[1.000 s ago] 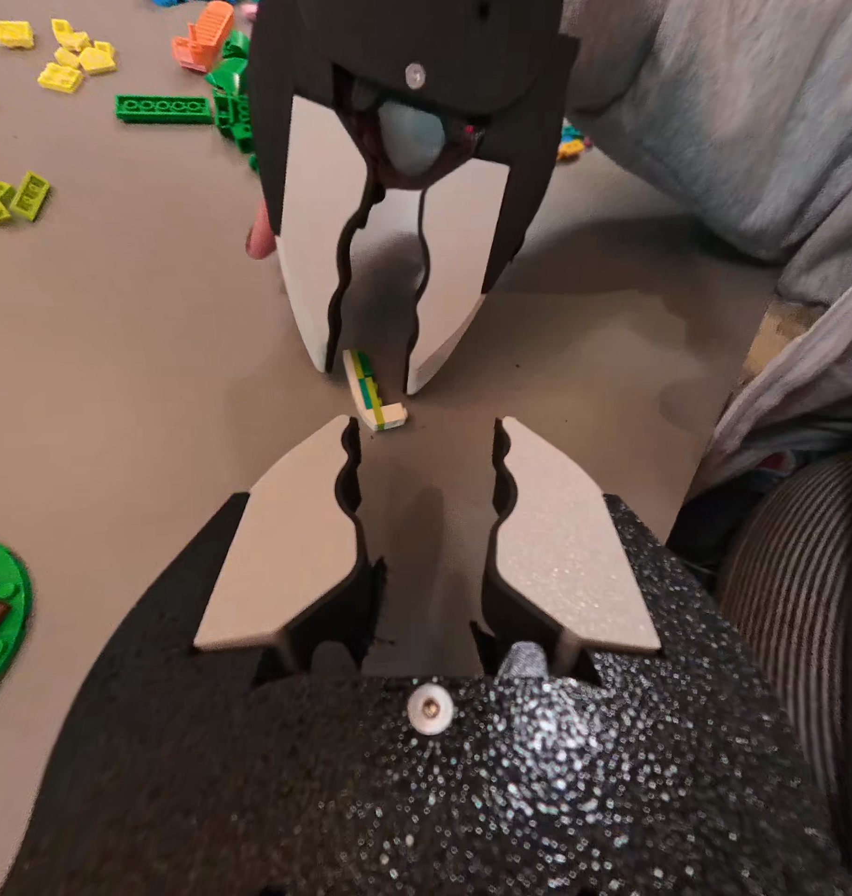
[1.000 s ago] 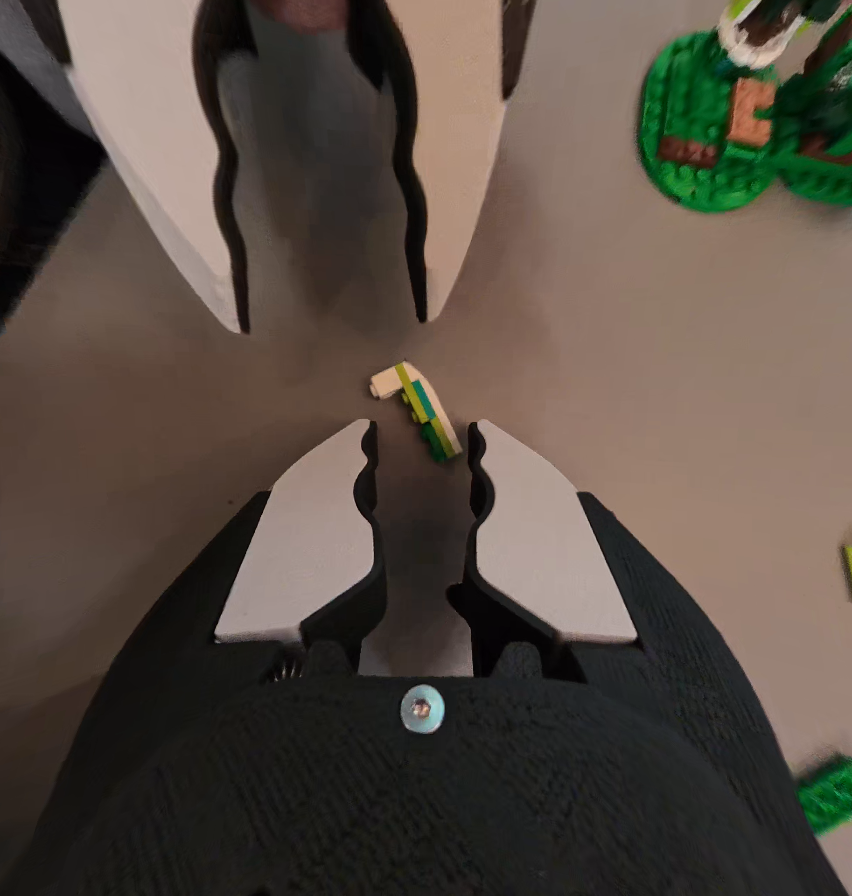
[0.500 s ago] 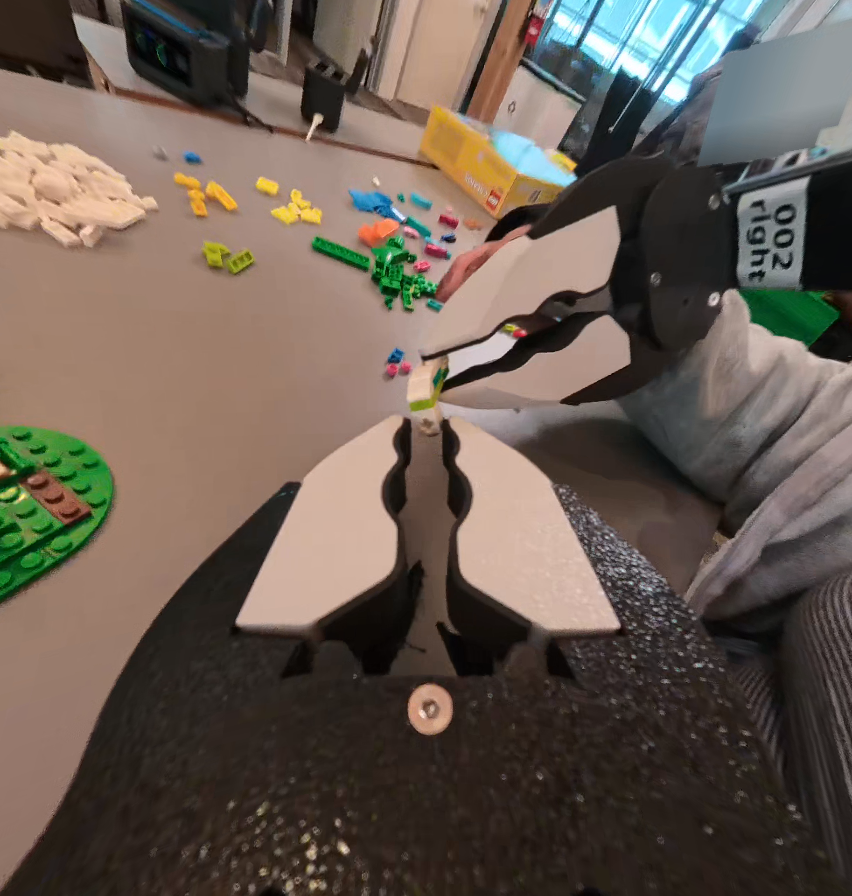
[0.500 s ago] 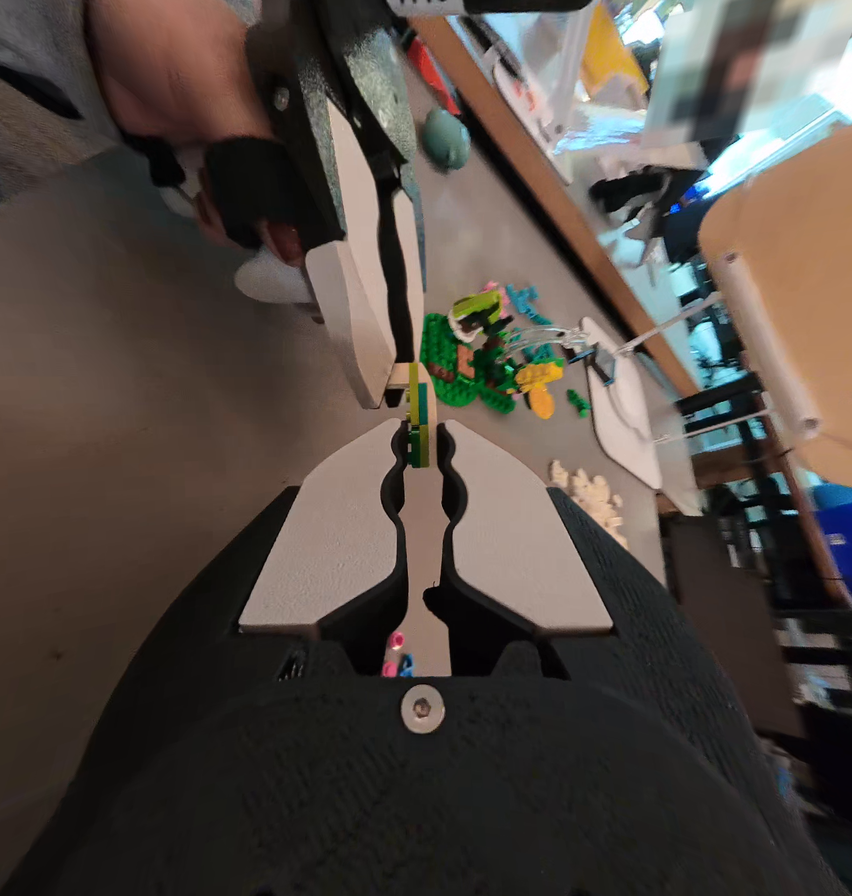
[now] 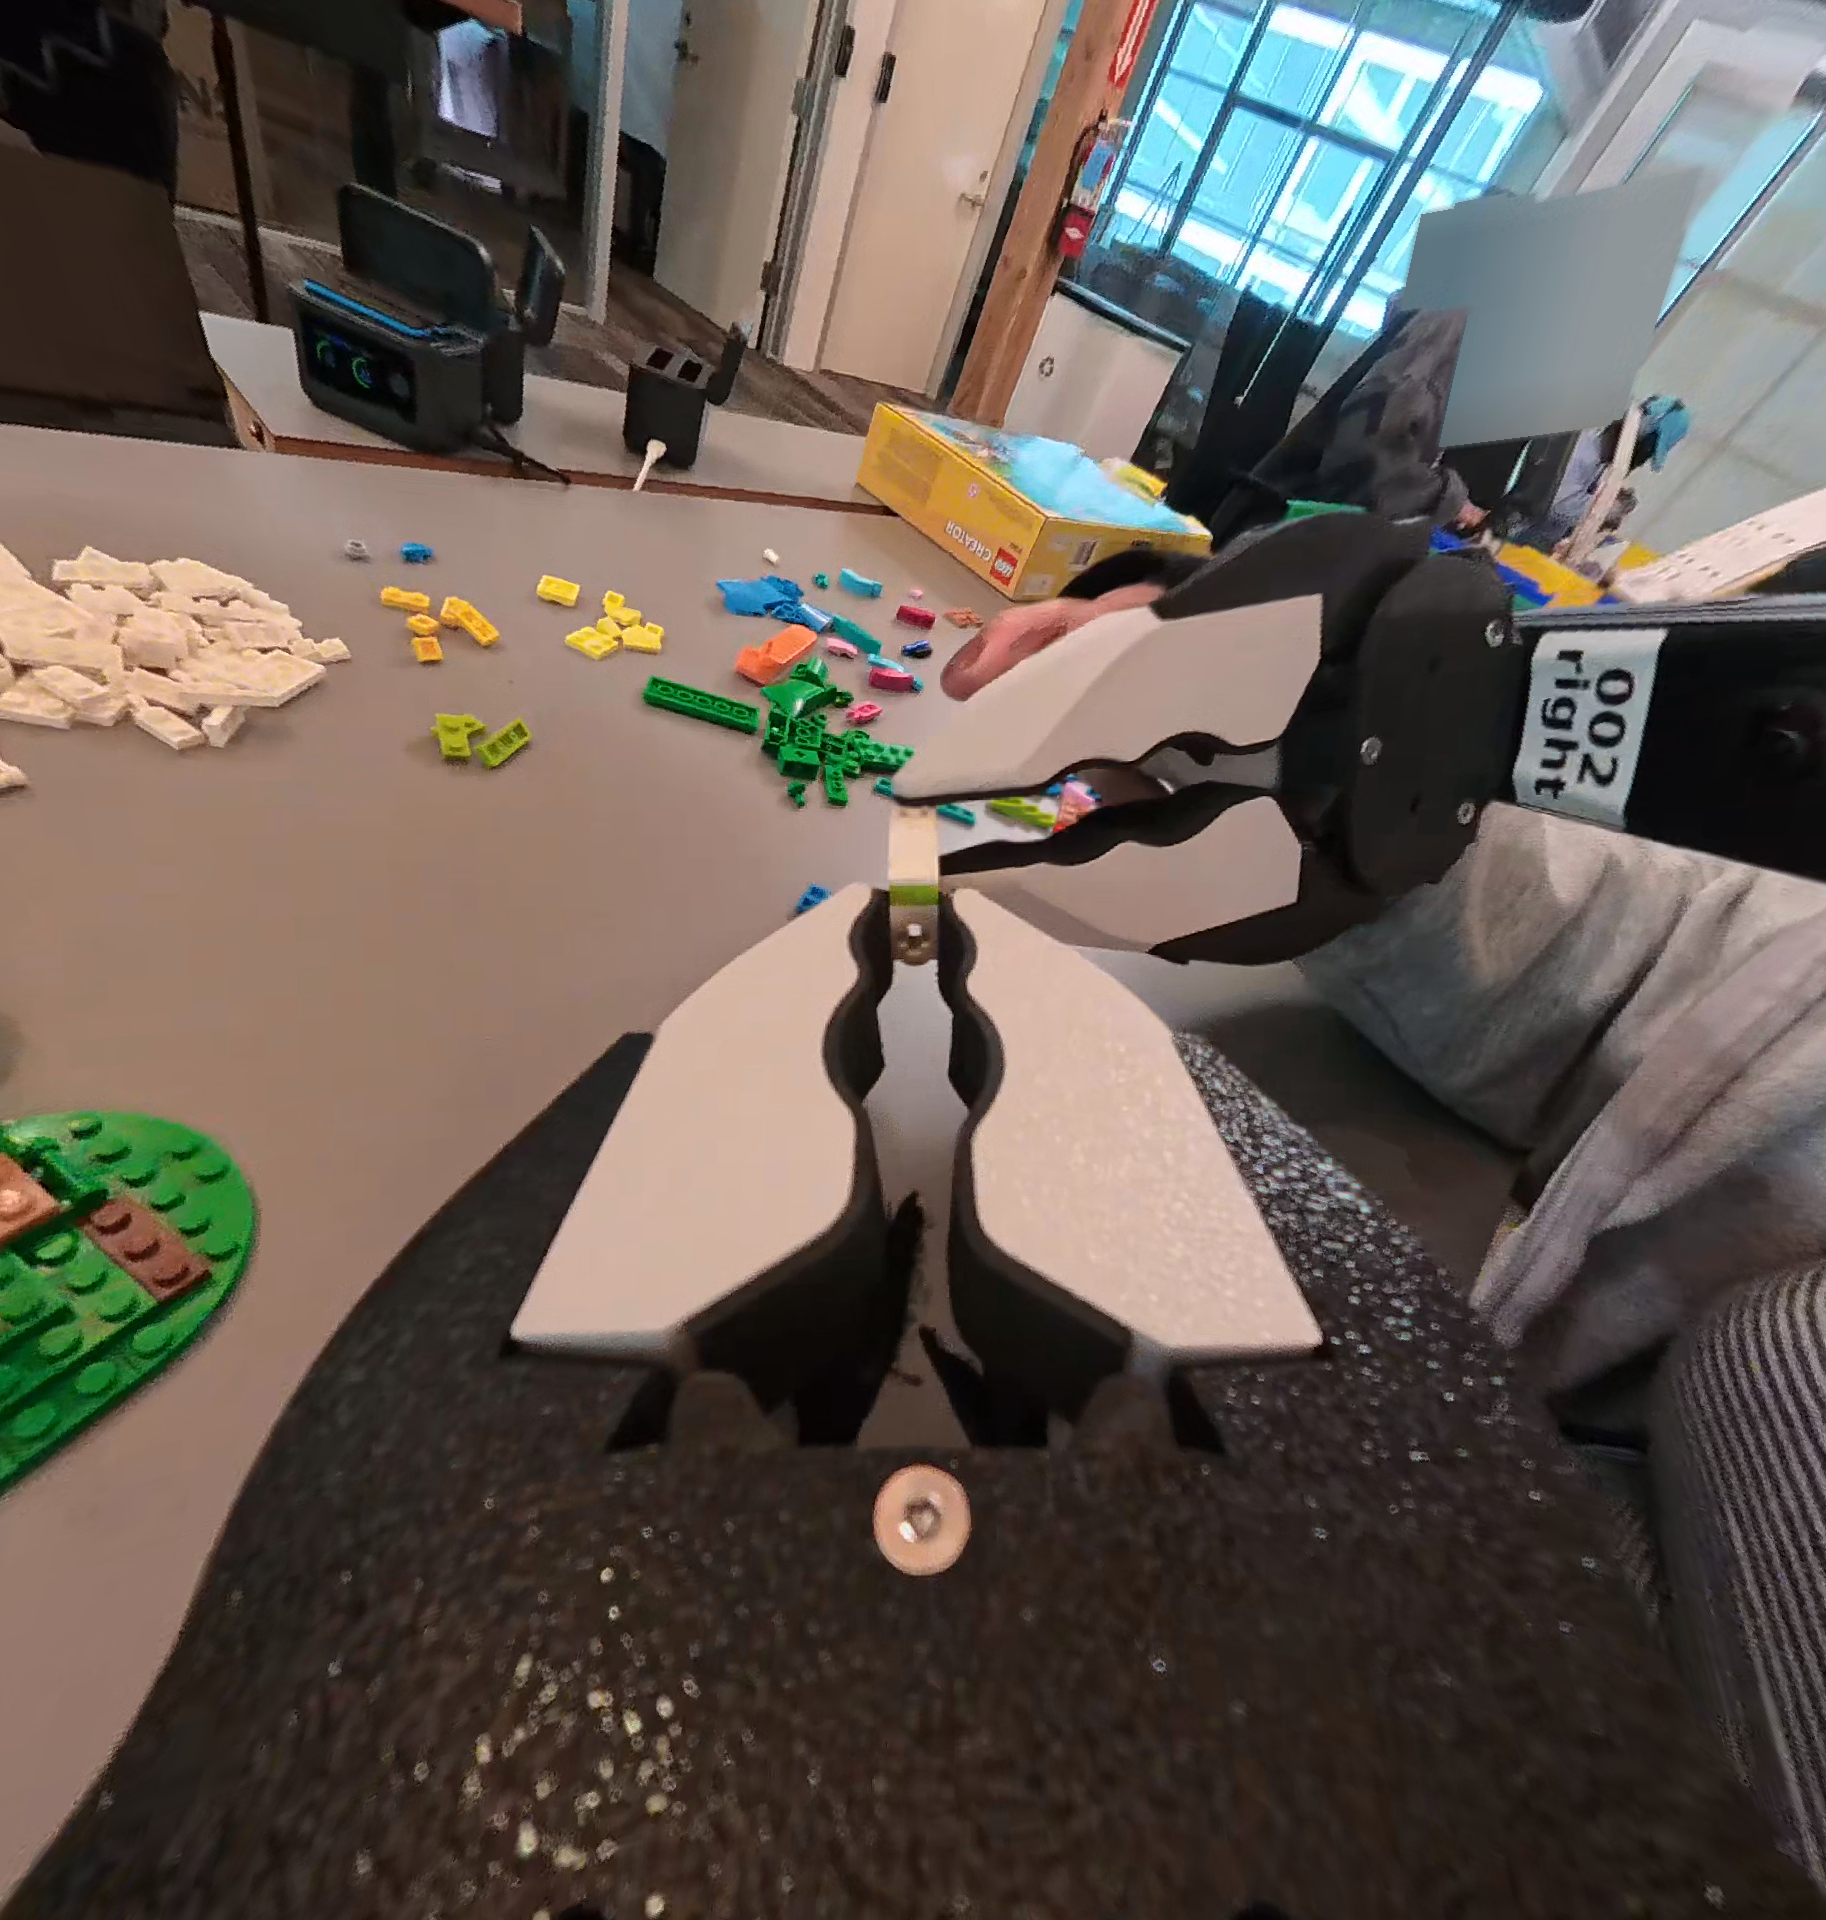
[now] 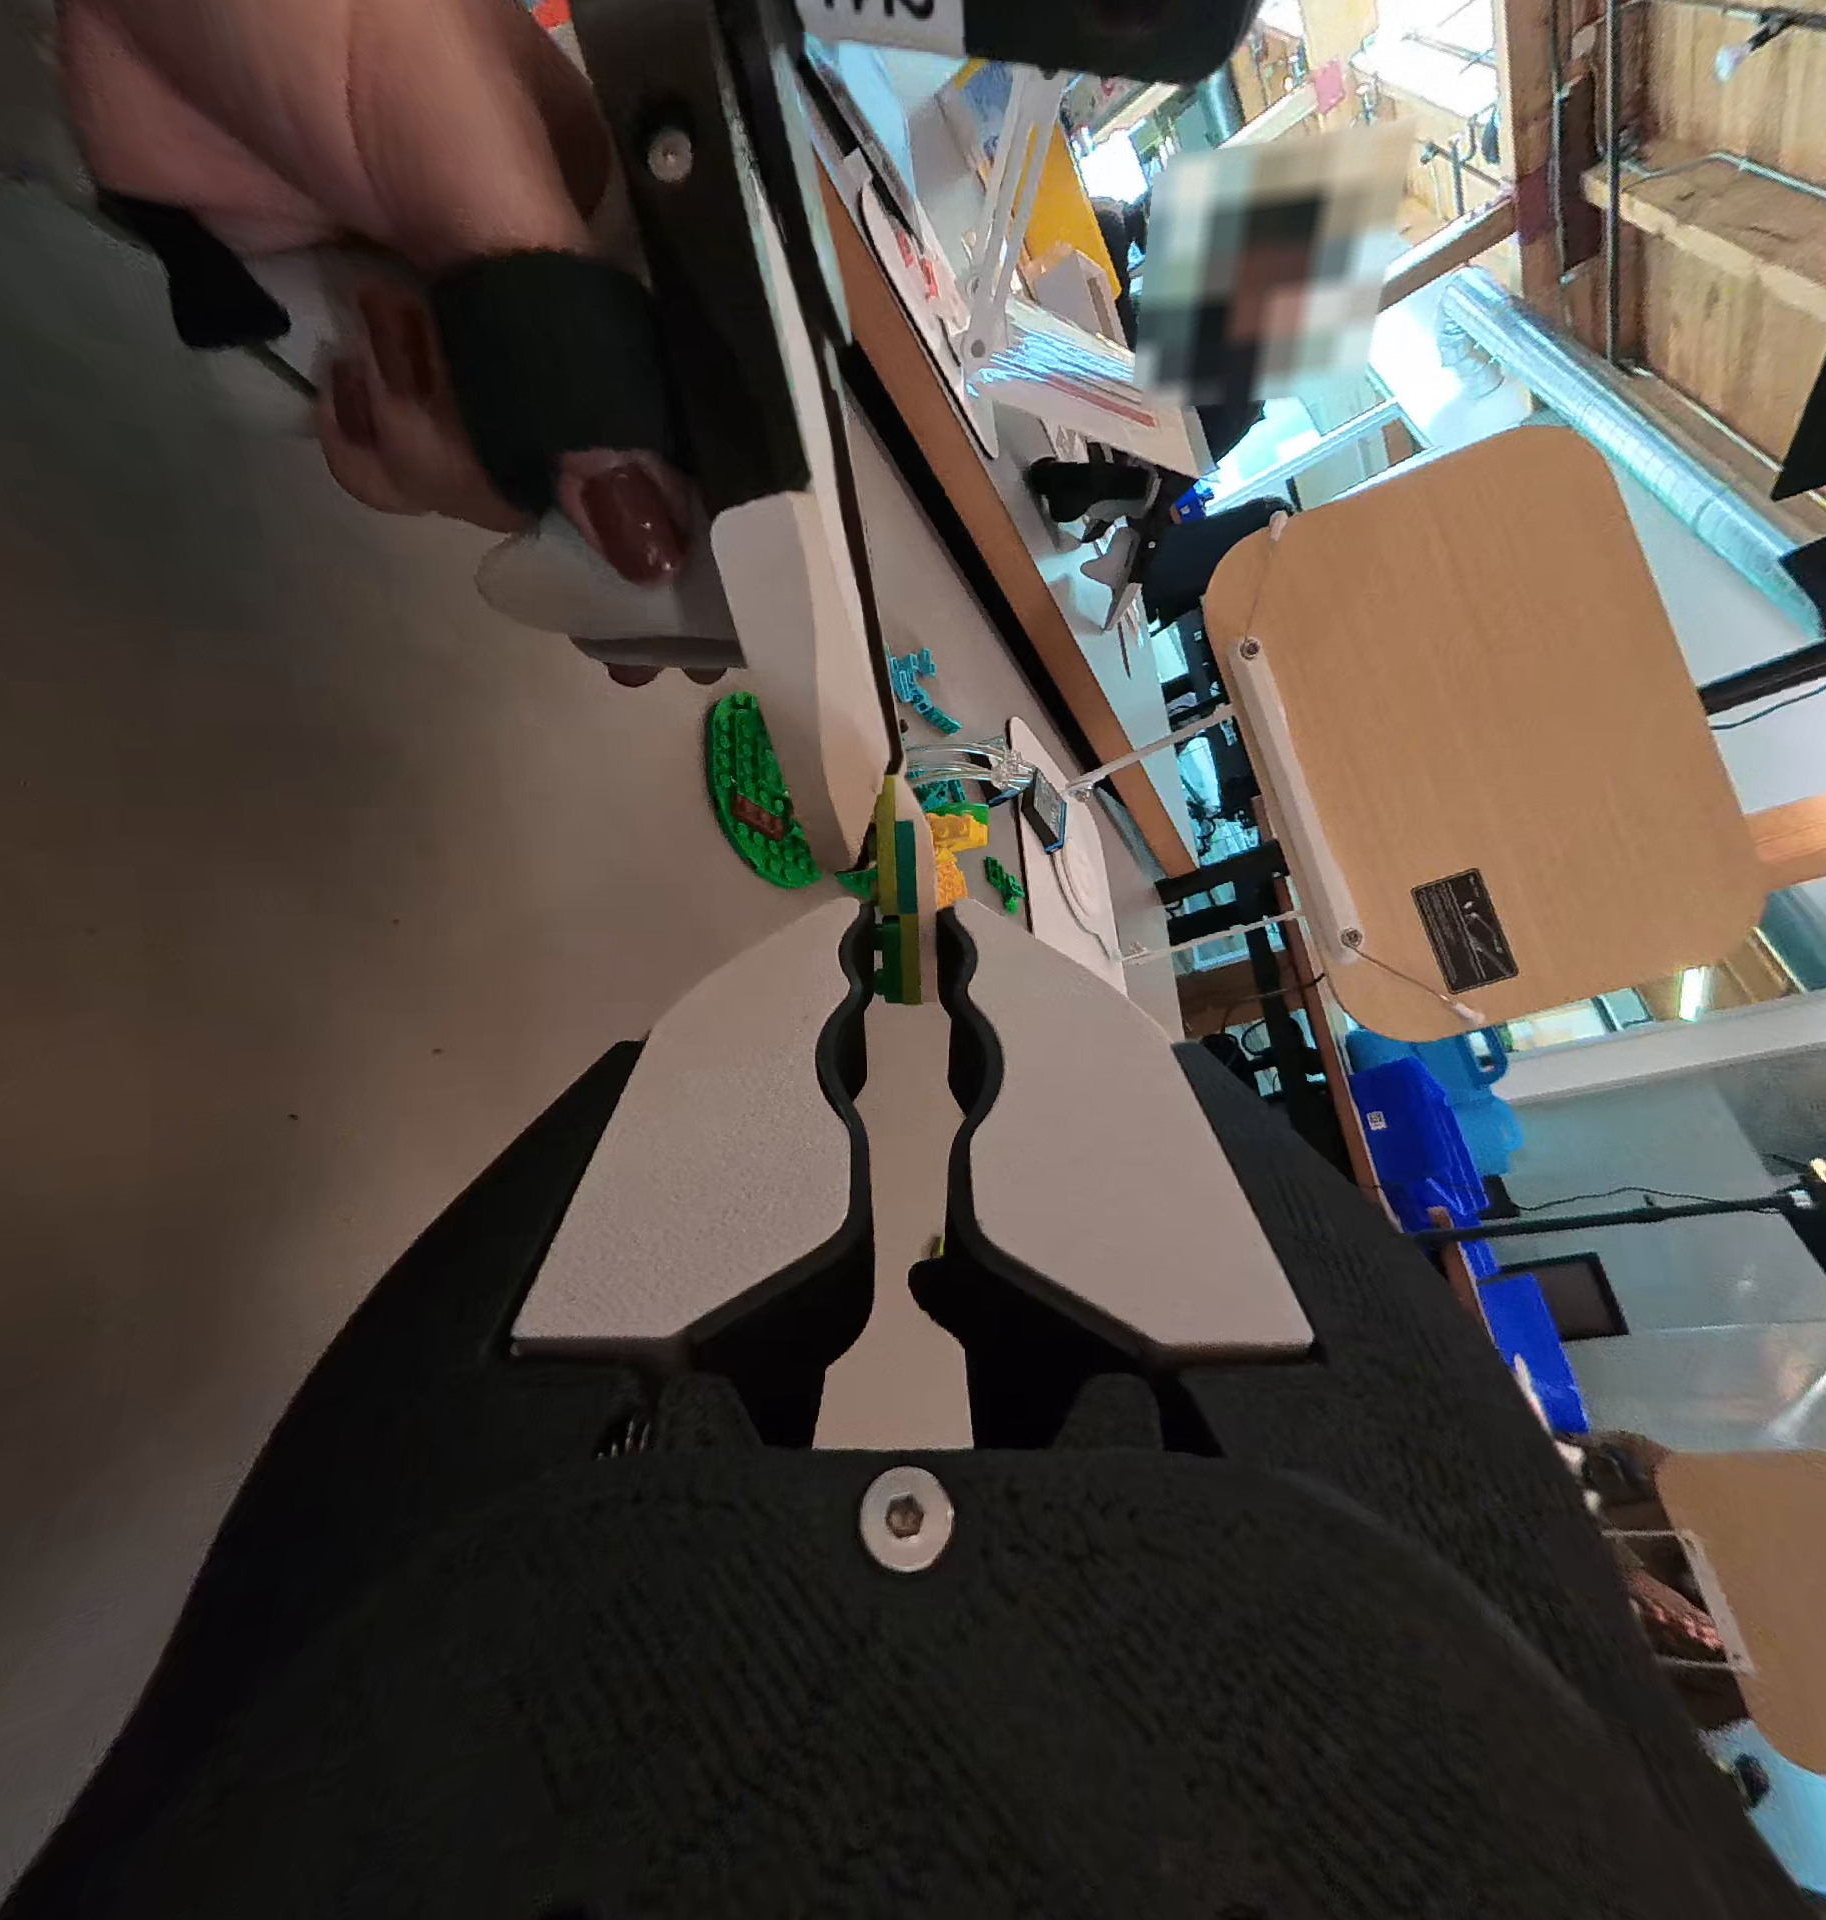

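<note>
A small stack of bricks, white, lime, teal and green, is held in the air above the grey table by both grippers. My left gripper is shut on its lime and white end. My right gripper comes in from the right and clamps the other end. In the right wrist view, my right gripper is shut on the green end of the stack. The left gripper reaches down from above, edge-on, onto its far end, held by a hand.
A round green baseplate lies at the left, also in the right wrist view. A pile of white pieces, yellow bricks, green loose bricks and a yellow box lie farther back. A grey sleeve is at right. Left and right tips are no more than a few centimetres apart.
A second ago the brick stack lay on the table between both open grippers. Both shut on it and lifted it; since half a second ago it has stayed held between them.
</note>
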